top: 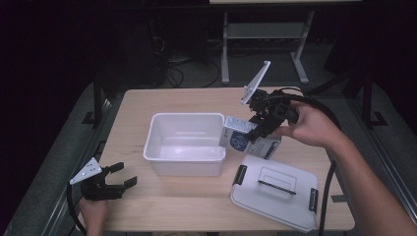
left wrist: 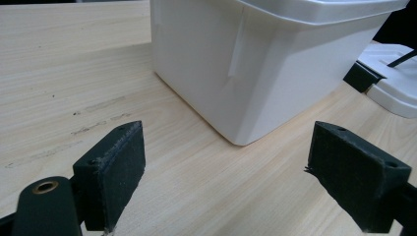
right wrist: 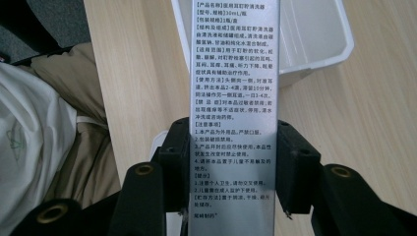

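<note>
Box clamped between right fingers | left fingers apart, empty

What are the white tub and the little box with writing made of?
The white tub looks like smooth, slightly glossy plastic with a moulded rim. The little box, clamped in the right gripper, seems to be printed cardboard: flat faces, sharp edges, a silvery sheen.

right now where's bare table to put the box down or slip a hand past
Bare wood lies between the white bin and the table's left edge, ahead of the open left gripper, and along the far edge behind the bin. It is crowded on the right: the box in the right gripper sits beside the bin, with the lid just below.
</note>
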